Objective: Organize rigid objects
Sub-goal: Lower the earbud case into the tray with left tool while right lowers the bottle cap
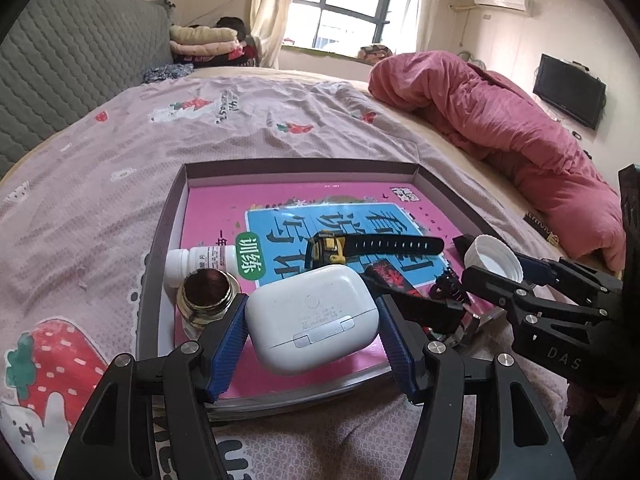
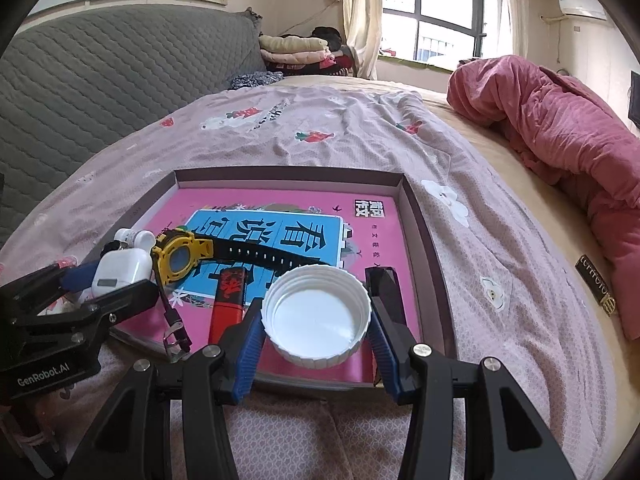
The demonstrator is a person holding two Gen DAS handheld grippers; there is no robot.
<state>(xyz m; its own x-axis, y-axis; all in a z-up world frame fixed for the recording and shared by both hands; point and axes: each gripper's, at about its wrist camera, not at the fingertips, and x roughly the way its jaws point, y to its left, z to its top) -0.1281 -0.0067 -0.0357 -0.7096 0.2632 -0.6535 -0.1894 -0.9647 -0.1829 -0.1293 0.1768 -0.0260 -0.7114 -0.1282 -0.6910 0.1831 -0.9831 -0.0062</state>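
Left claw (image 1: 312,340) grips the earbud case (image 1: 314,316) widthwise; right claw (image 2: 316,332) grips the upturned white cap (image 2: 316,316).

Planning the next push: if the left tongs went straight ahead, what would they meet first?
Holding the earbud case, the left tongs would probably meet the yellow watch first; depth is unclear.

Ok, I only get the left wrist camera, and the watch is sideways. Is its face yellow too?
Observer: Only the frame is. The right wrist view shows the watch face-on, and the face is pale blue-grey.
Operator: Is something inside the cap?
Observer: No. The white cap is open side up with nothing in it, and the right gripper is closed on its ribbed rim.
Operator: Does my gripper have writing?
Observer: Yes. The left gripper has GenRobot.AI printed on its body.
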